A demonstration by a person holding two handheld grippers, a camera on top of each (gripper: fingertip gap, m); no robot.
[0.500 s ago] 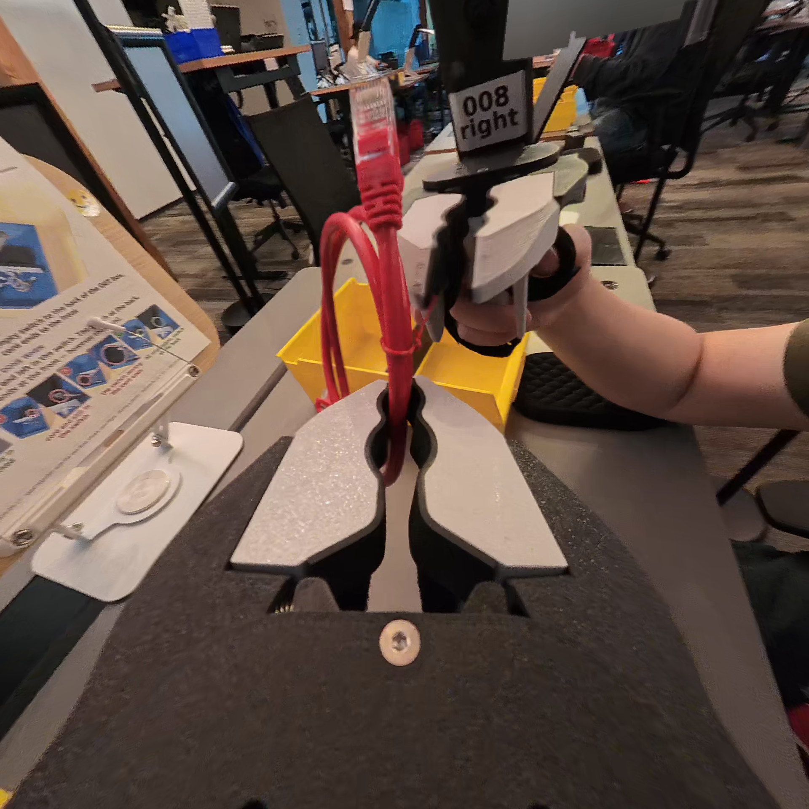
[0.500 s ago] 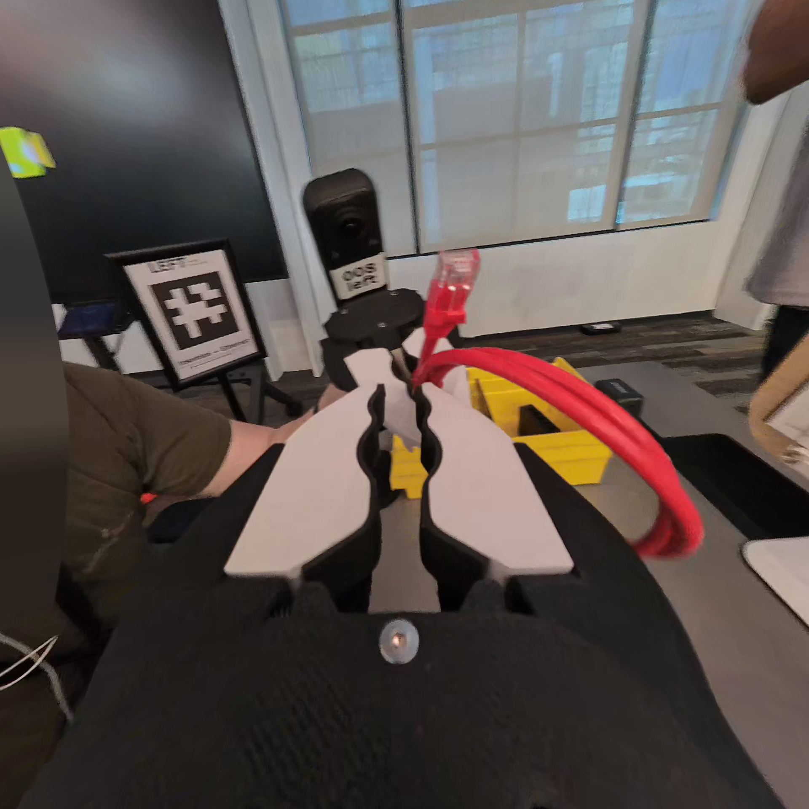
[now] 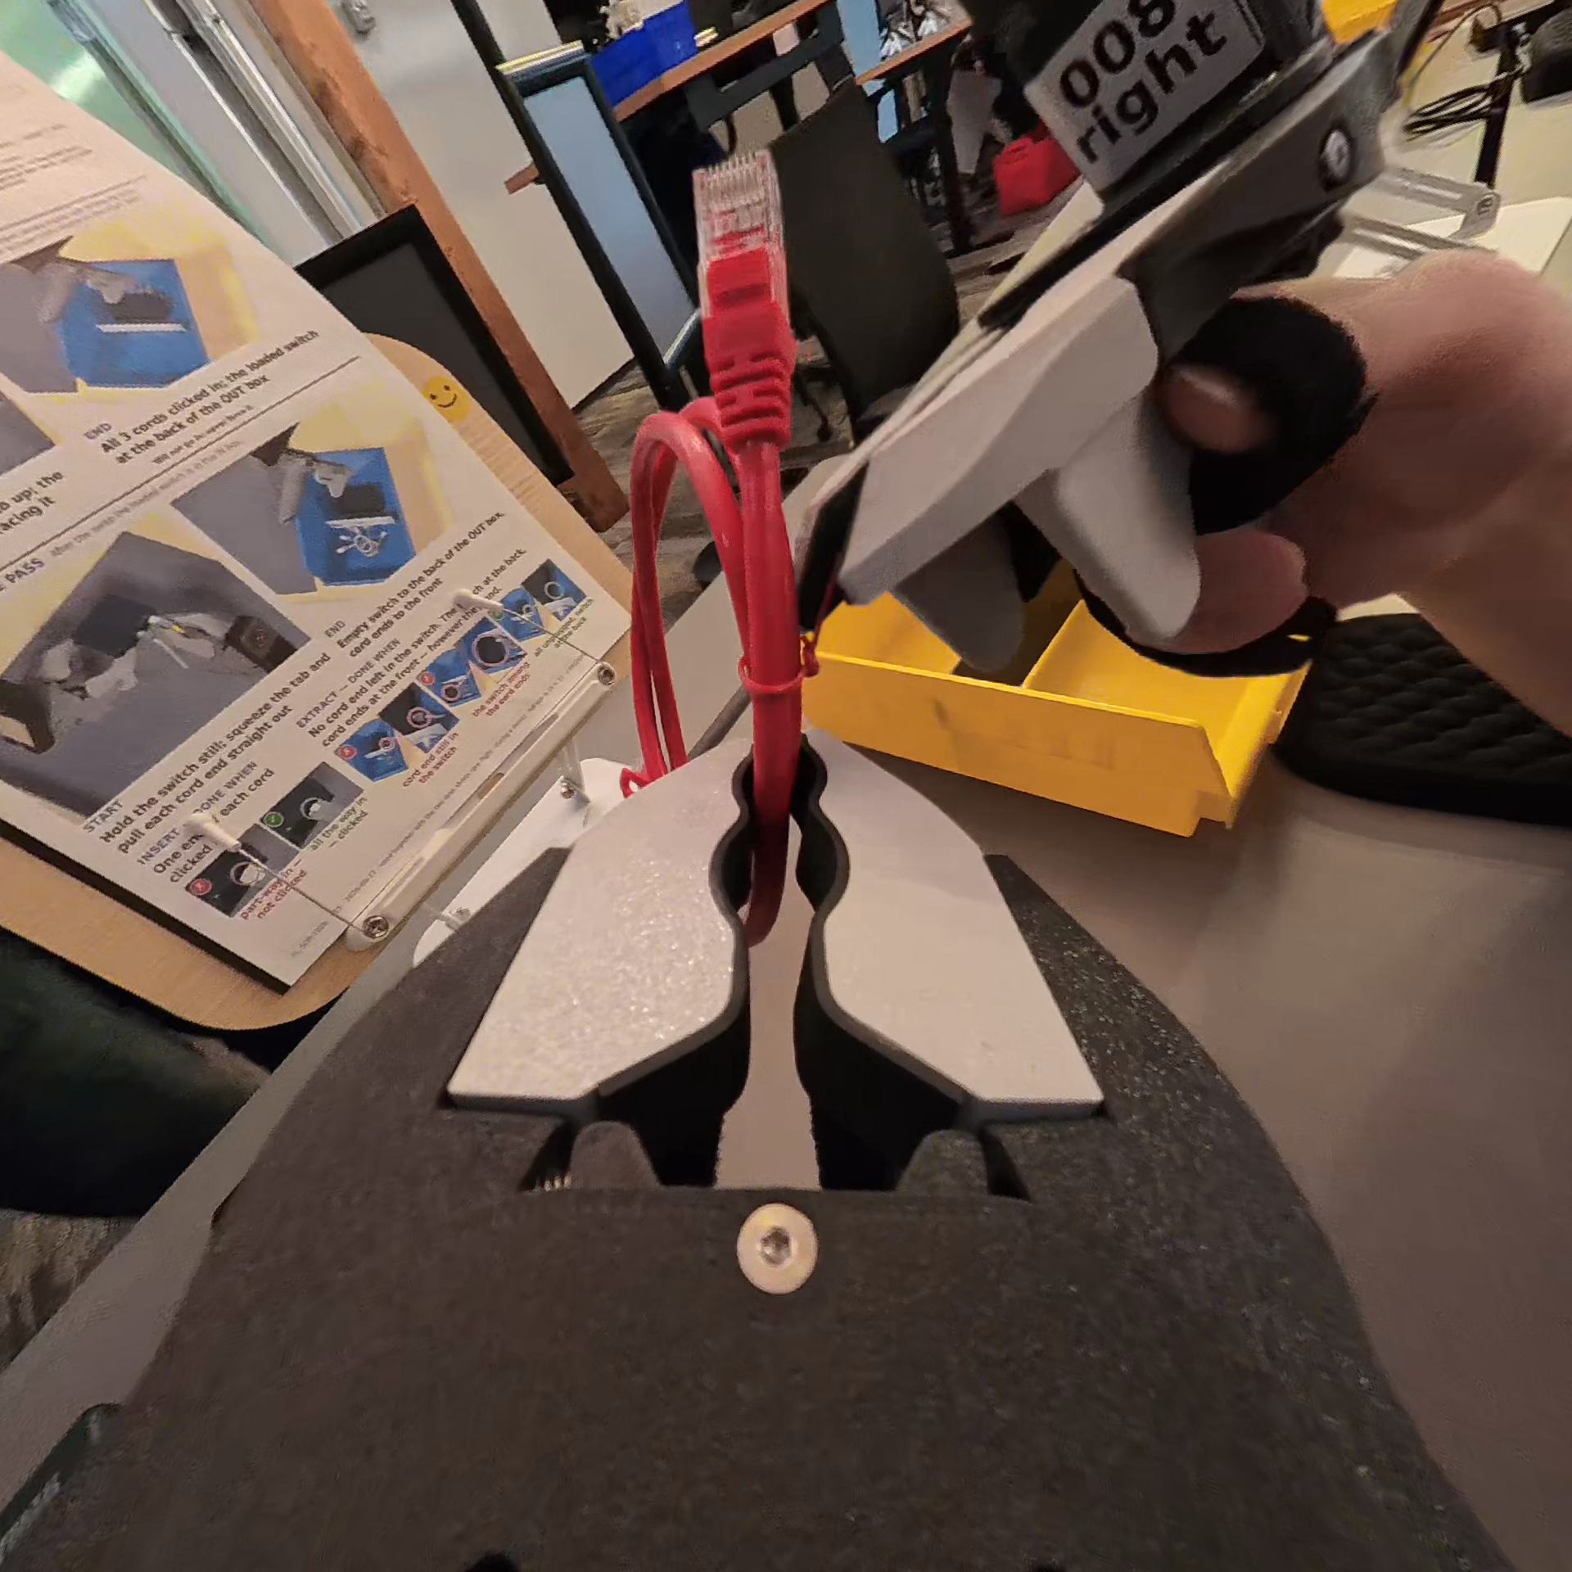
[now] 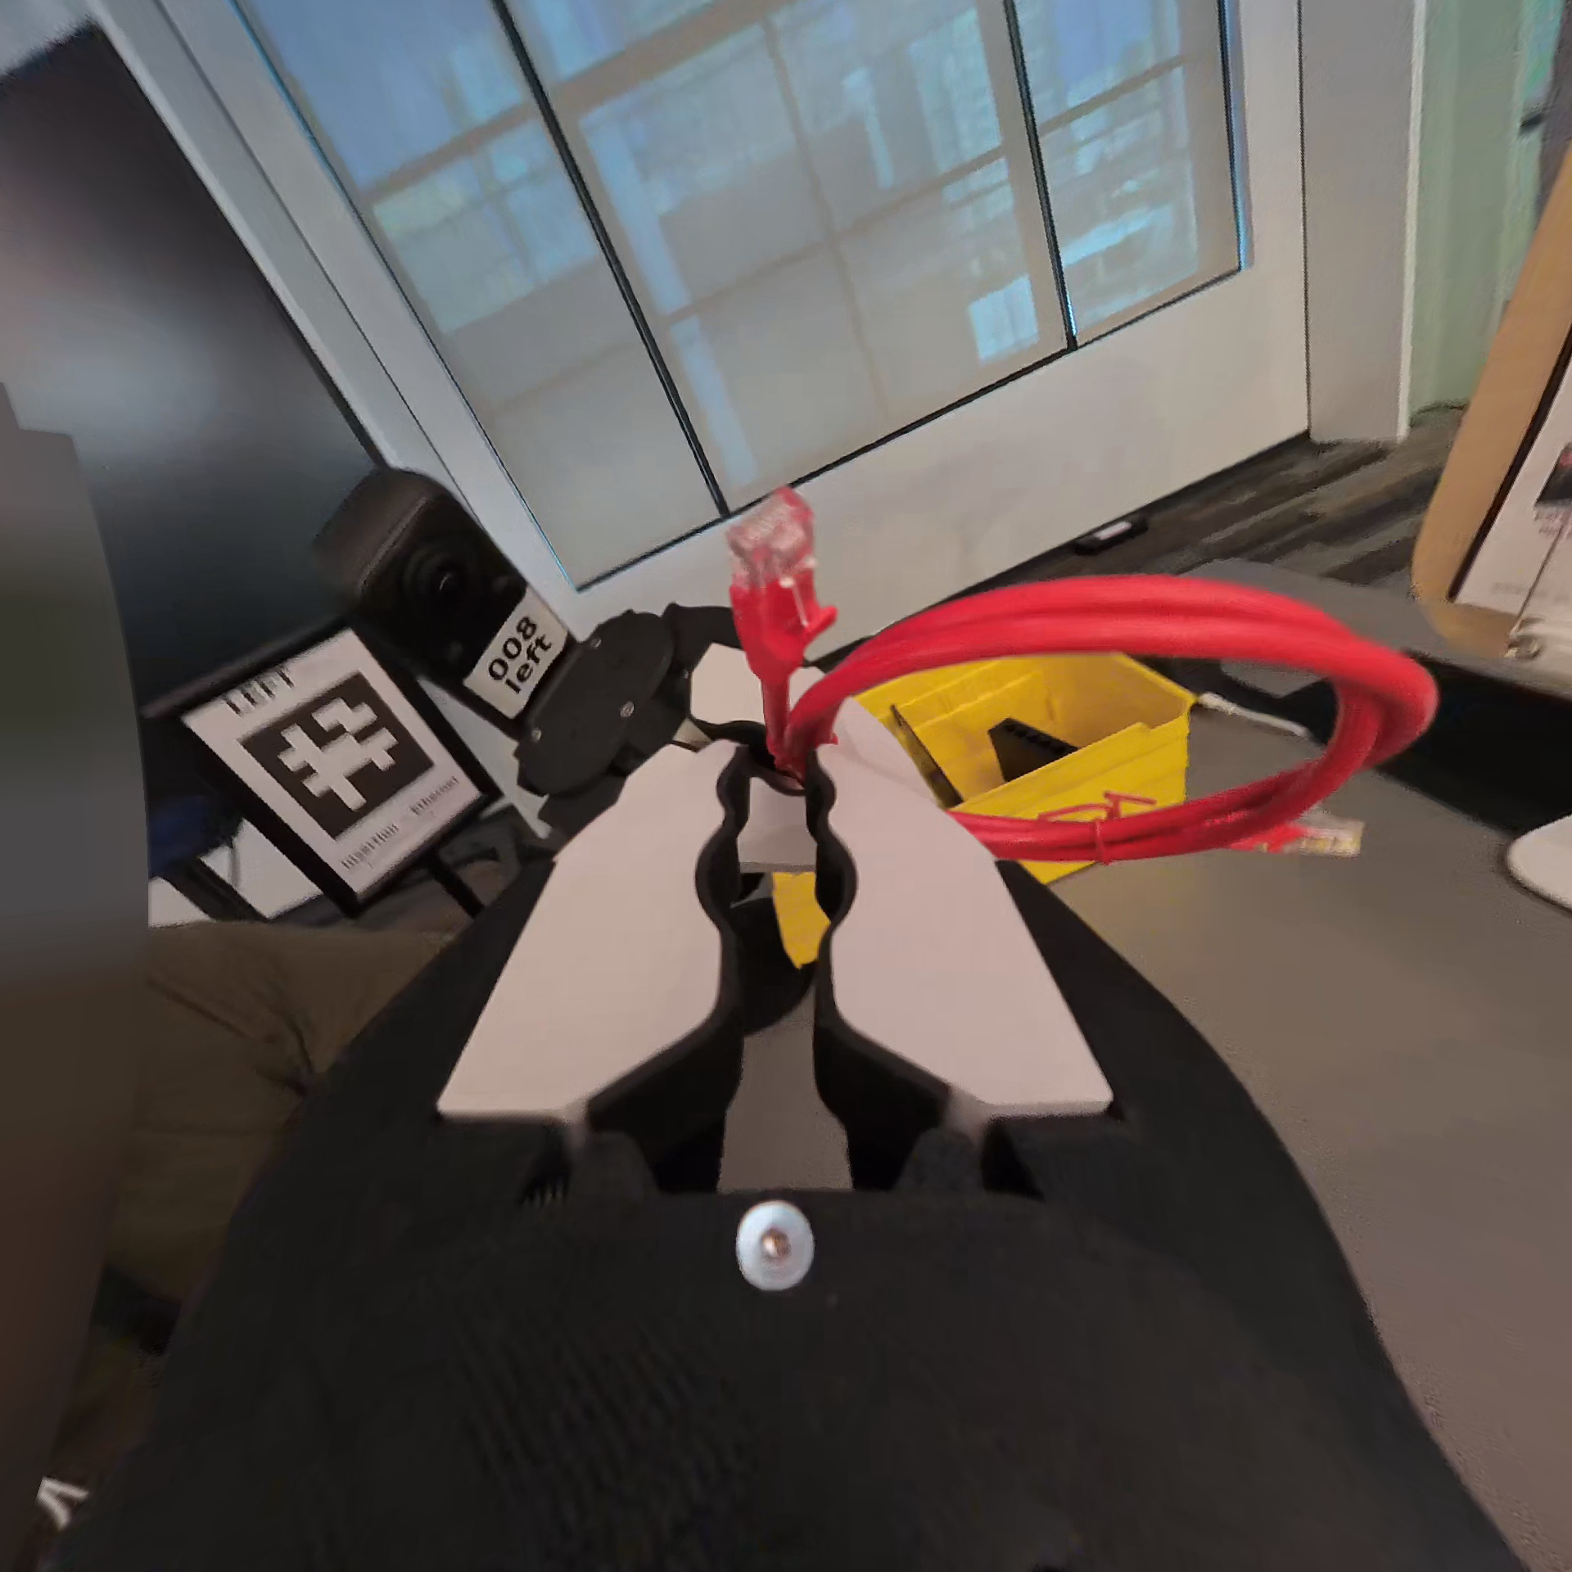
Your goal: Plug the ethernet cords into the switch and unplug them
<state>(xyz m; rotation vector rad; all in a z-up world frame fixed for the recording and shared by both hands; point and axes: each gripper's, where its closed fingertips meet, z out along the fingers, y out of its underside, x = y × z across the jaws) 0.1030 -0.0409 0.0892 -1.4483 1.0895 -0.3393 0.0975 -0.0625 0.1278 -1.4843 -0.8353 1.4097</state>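
A red ethernet cord is coiled and held by a tie. My left gripper is shut on it, and its clear plug points up. My right gripper comes in from the upper right, tilted, with its tips right beside the cord just above the tie. In the right wrist view the right gripper has its jaws almost together and no cord shows between them. The plug stands just past the tips. The coil hangs to the right with the second plug. No switch can be made out.
A yellow divided bin sits on the grey table behind the cord, and the right wrist view shows a dark object inside it. A tilted instruction board stands at the left. A black padded object lies at the right. One gripper's finger ends stand about 4 centimeters off the other's.
Both grippers have tilted and drawn closer together. The right gripper now looms larger beside the cord. The left gripper still holds the cord, and the coil has swung out wider.
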